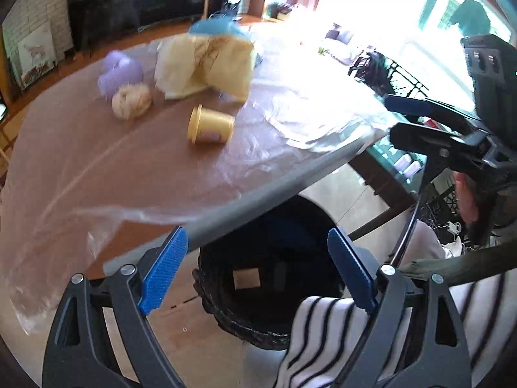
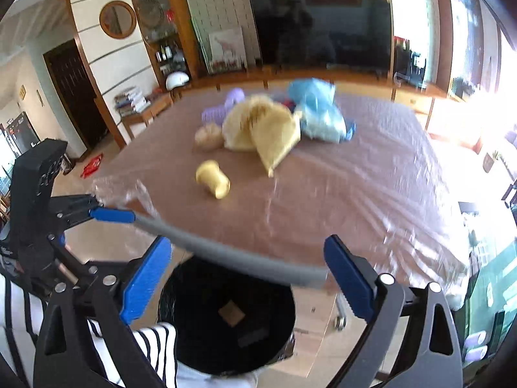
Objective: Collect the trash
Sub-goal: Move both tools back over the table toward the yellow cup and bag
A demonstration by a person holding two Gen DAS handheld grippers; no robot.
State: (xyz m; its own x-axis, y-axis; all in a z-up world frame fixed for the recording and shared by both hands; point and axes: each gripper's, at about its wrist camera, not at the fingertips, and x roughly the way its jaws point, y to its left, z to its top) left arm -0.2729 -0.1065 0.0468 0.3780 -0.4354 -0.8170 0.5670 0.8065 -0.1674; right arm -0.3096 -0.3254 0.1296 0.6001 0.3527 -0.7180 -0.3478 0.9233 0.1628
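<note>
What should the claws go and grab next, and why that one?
Probably the right claw should reach for the yellow cup. Both claws are open and empty above the black bin, and the cup lies on its side, nearest the table edge.

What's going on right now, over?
Left gripper and right gripper open, empty, over the bin. Yellow cup and bags on the table. Nothing in the way.
</note>
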